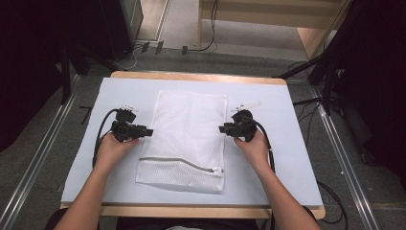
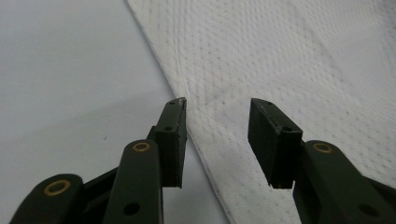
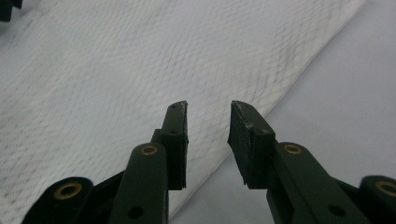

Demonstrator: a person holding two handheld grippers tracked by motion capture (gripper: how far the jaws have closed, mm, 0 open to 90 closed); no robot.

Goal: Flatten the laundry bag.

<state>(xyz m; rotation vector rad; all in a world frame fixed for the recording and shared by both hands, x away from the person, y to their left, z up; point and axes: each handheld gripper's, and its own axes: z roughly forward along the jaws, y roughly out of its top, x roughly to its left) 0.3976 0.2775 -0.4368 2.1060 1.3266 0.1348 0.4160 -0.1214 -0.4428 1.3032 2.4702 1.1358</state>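
**White mesh bag lies flat between two parted grippers**

Black jaws of the left gripper [image 2: 217, 140] stand partly apart with nothing clamped between them; in the left gripper view the bag's edge runs through the gap, and the pads press on nothing. The right gripper [image 3: 209, 142] also has its jaws partly apart, a narrower gap, with the opposite edge of the bag under it and nothing gripped.

From the high view, the left gripper [image 1: 145, 131] sits just beside the bag's left edge, pointing inward, and the right gripper [image 1: 223, 128] sits just beside the right edge, facing it. A hand holds each one, with the forearms coming in from the bottom.

The white mesh bag [image 1: 187, 129] lies flat and lengthwise in the middle of the pale sheet [image 1: 282, 158] that covers the wooden table [image 1: 191, 211]. Its zipper [image 1: 184, 162] runs across the end nearest the person.
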